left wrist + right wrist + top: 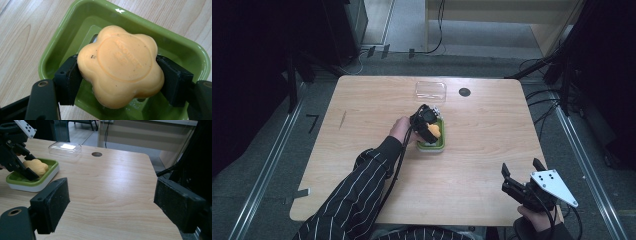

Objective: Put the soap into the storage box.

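- Landmark: green soap dish (432, 145), white-based, resting on the wooden table (492, 150) near its centre.
- Orange flower-shaped soap bar (120, 65): located over the dish interior, clamped between the two black jaws of the left gripper (428, 125). One pad presses each opposite side of the bar. Embossed lettering on the bar's top face is too faint to read.
- In the right gripper view, the soap bar (36, 166) sits at or just above dish rim level; whether its underside touches the dish floor cannot be determined.
- Left gripper state: closed down to the width of the soap bar and gripping it. The person's left hand (401, 129) holds this gripper just to the near-left of the dish; the striped sleeve (357, 185) extends from it toward the near table edge.
- Clear plastic lid (430, 90): lying on the table beyond the dish, toward the far edge, apart from it.
- Round dark hole (464, 92) in the tabletop: beyond and to the right of the dish, beside the lid.
- Right gripper (521, 170): well apart from the dish, at the near-right corner of the table, held in the right hand (537, 217).
- Right gripper state: jaws spread wide, with bare tabletop between the pads (53, 202); nothing held.
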A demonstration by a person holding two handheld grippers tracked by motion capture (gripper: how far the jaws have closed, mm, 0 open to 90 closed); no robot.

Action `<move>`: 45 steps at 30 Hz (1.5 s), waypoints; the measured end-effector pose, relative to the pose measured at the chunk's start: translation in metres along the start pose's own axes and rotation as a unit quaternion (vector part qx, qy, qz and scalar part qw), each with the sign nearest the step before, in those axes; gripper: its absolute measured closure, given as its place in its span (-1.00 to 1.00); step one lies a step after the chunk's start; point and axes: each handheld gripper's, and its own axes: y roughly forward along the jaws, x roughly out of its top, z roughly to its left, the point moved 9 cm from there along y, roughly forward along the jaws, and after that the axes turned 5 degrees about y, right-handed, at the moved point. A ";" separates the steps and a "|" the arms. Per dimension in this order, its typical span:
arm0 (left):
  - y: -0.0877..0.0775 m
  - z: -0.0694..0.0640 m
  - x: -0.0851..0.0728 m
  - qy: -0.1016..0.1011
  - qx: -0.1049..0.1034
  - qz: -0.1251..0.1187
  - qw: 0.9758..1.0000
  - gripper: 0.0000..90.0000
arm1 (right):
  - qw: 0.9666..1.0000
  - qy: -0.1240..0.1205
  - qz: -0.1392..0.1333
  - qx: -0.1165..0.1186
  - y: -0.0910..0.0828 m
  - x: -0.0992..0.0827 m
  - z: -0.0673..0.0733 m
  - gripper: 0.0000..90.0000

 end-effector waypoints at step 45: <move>-0.042 -0.006 -0.029 -0.051 0.017 0.058 0.997 -0.96 | 1.000 0.000 -0.001 -0.001 0.000 0.000 0.000 -0.70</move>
